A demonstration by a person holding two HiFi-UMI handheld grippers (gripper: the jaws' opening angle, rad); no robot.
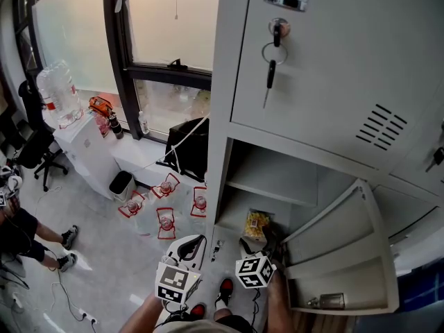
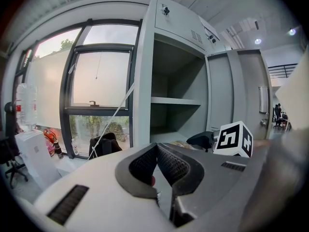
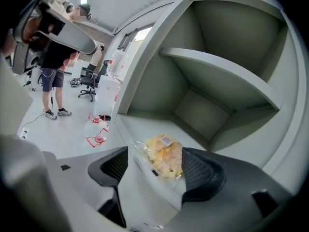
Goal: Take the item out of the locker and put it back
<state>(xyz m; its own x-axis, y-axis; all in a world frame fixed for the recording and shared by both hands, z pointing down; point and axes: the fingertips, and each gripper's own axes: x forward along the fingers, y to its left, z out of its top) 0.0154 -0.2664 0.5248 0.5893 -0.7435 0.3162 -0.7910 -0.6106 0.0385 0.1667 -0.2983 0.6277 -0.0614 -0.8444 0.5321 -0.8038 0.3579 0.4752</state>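
A clear bag of yellow snacks (image 1: 255, 225) lies on the floor of the open lower locker compartment (image 1: 277, 179). In the right gripper view the bag (image 3: 161, 154) lies flat between the jaws of my right gripper (image 3: 154, 164). Those jaws stand wide apart, and the right pad (image 3: 199, 170) is close beside the bag without squeezing it. From the head view the right gripper (image 1: 269, 250) reaches into the compartment's mouth. My left gripper (image 1: 190, 247) hangs outside the locker to the left. Its jaws (image 2: 155, 149) are shut on nothing and point at the locker.
The compartment's door (image 1: 347, 255) swings open to the right. A shelf (image 3: 217, 71) spans the compartment above the bag. A key (image 1: 270, 71) hangs in the closed locker above. Several water jugs (image 1: 166, 220), a black bag (image 1: 187, 144) and a bin (image 1: 121, 184) stand left. A person (image 1: 17, 227) stands at far left.
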